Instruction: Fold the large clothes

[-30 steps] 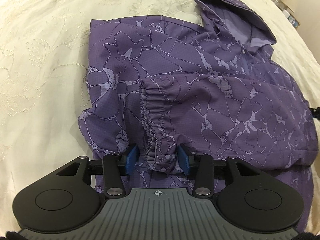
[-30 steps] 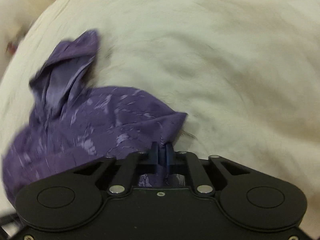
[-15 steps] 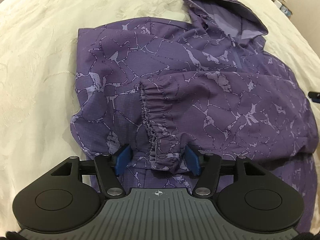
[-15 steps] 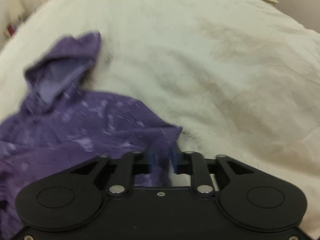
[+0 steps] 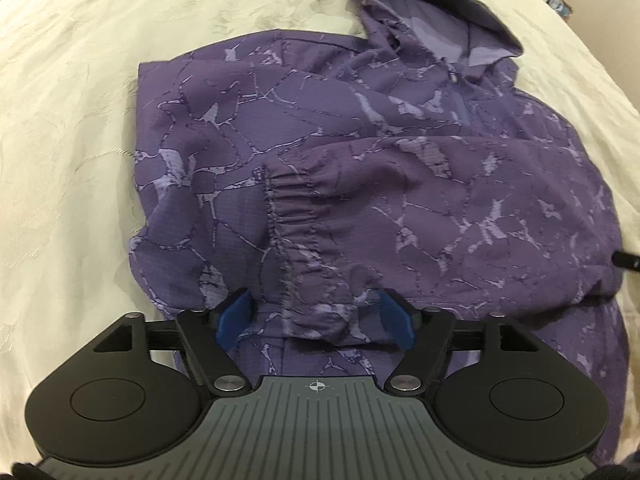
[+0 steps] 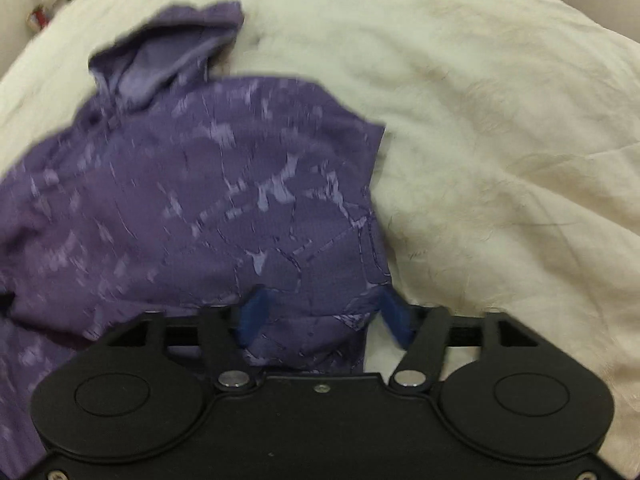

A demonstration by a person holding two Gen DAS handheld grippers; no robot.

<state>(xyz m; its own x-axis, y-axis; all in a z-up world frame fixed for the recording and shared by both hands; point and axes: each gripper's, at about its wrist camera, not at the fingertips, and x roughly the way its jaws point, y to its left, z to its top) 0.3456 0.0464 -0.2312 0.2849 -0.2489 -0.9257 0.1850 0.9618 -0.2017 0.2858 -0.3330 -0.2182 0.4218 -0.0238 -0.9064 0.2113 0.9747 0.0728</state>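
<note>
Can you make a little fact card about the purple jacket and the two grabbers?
jacket: purple, pale crack pattern, lying on the bed
bed cover: cream
hood: at the far end, open
sleeve: folded across the body, gathered cuff on top
left gripper: open, blue fingers either side of the cuff's near end, not pinching
right gripper: open, over the jacket's right edge
right view: blurry, fine detail hard to tell
</note>
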